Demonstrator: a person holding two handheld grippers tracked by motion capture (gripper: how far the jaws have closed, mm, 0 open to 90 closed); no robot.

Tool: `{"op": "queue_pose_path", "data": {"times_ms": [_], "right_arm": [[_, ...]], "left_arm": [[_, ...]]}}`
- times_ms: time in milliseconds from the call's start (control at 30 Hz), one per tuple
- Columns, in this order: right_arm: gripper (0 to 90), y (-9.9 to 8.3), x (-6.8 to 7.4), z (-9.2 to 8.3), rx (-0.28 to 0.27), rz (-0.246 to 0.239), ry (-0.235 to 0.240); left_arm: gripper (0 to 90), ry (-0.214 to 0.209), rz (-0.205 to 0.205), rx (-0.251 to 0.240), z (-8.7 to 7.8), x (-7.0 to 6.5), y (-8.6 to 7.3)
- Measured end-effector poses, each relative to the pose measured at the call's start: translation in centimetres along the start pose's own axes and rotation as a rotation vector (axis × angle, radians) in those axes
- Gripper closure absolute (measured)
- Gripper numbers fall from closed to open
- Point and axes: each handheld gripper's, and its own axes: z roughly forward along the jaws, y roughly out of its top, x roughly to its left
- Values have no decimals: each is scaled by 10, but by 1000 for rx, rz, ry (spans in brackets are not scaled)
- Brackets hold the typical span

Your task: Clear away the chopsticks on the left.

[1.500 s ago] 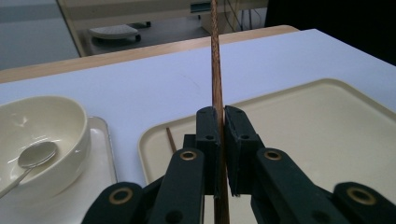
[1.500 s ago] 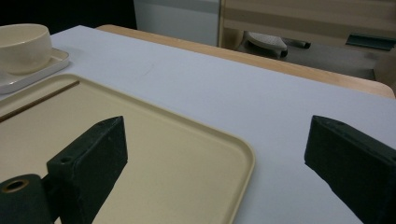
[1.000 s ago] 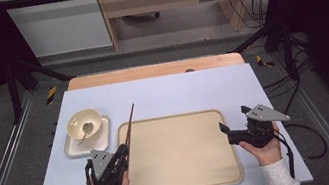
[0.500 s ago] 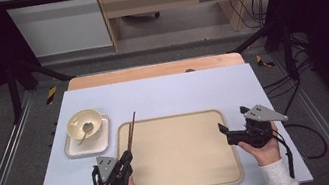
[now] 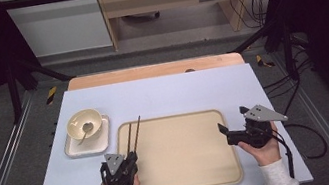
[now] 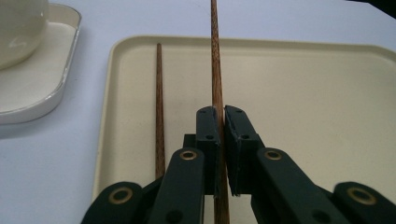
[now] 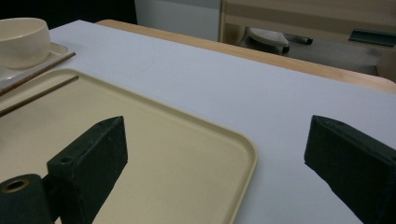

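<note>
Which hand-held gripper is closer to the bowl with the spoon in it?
Left. The left hand-held gripper sits just below and right of the bowl, gripping a chopstick. The right hand-held gripper waits across the tray, far off.

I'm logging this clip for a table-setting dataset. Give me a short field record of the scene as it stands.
held item: one chopstick, clamped in the left gripper, its far end over the tray's far rim
second chopstick: other chopstick lying on the tray near its left edge
tray: beige tray on the white table
bowl: cream bowl with a spoon in it, on a small plate left of the tray
right gripper: right gripper open, holding nothing, at the tray's right edge
</note>
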Motion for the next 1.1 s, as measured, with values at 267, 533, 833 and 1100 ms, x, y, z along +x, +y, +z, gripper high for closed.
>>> {"op": "queue_pose_path", "data": {"times_ms": [267, 533, 833, 1100], "right_arm": [[63, 0, 0, 0, 2, -4, 1], [63, 0, 0, 0, 1, -1, 1], [63, 0, 0, 0, 1, -4, 2], [63, 0, 0, 1, 4, -10, 2]], "left_arm": [[847, 13, -8, 28, 6, 2, -3], [846, 45, 16, 89, 9, 2, -4], [845, 72, 32, 127, 12, 3, -5], [830, 54, 27, 155, 13, 5, -4]]}}
